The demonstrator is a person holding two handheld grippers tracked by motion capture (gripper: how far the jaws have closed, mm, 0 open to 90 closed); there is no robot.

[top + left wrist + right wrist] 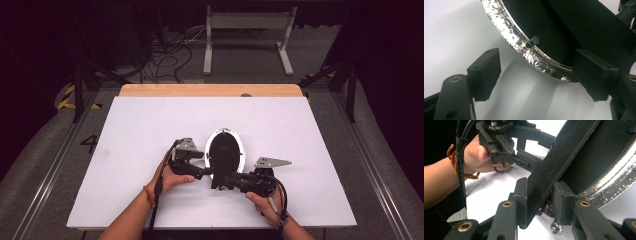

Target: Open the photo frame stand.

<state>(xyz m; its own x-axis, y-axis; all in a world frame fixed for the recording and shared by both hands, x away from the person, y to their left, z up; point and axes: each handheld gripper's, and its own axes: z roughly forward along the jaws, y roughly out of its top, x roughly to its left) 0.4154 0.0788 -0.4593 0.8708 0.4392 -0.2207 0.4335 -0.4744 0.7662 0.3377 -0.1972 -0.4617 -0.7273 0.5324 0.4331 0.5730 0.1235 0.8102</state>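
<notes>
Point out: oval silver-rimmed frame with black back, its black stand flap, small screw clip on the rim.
oval silver-rimmed frame (241,150), high view, right rim.
black stand flap (554,167), right gripper view, flat face.
small screw clip (533,41), left gripper view, tab.

The oval frame (225,152) has a shiny silver rim with a fine hammered pattern and a flat black back. Its stand flap (554,167) is also black. Both grippers, left (204,171) and right (226,180), are black with grey top plates. The table sheet (140,125) is white, its far edge (210,90) light wood.
</notes>
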